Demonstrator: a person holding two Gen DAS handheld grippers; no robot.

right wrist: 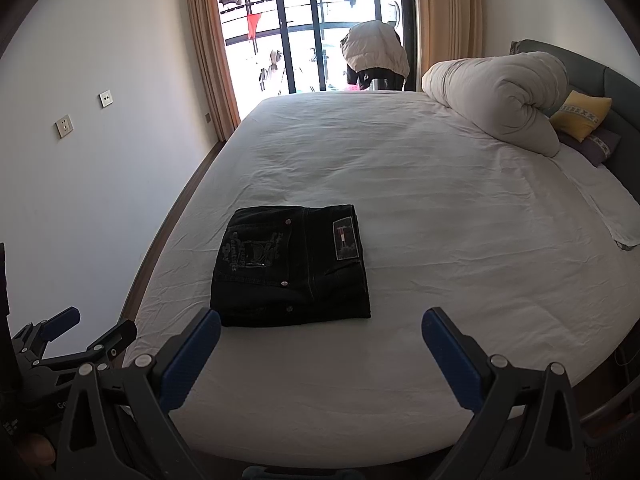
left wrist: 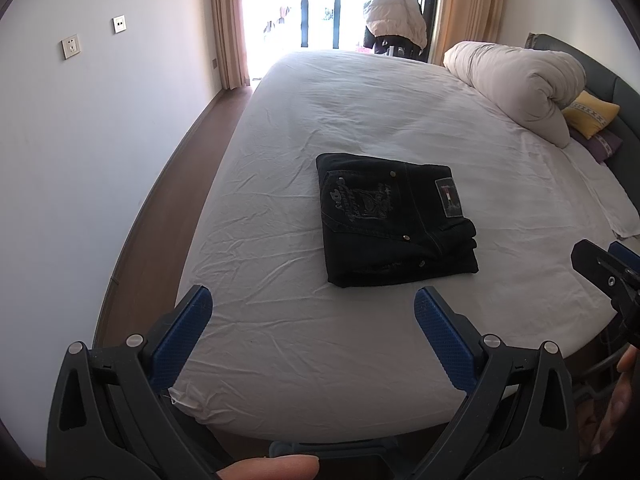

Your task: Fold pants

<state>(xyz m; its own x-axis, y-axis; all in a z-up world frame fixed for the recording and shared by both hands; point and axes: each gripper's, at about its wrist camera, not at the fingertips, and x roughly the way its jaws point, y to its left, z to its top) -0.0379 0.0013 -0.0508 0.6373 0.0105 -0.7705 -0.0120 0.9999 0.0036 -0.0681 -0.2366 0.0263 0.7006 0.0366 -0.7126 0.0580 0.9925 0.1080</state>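
Black pants (left wrist: 396, 220) lie folded into a compact rectangle on the white bed sheet (left wrist: 320, 120), back pocket and label patch facing up. They also show in the right wrist view (right wrist: 294, 266). My left gripper (left wrist: 313, 300) is open and empty, held above the bed's near edge, short of the pants. My right gripper (right wrist: 321, 322) is open and empty, also back from the pants. The right gripper shows at the right edge of the left wrist view (left wrist: 600, 268). The left gripper shows at the lower left of the right wrist view (right wrist: 80, 332).
A rolled white duvet (left wrist: 516, 84) lies at the bed's far right, with a yellow pillow (left wrist: 590, 114) and a purple one beside it by the grey headboard. A wall runs along the left. A glass balcony door (right wrist: 320, 28) with curtains is beyond the bed.
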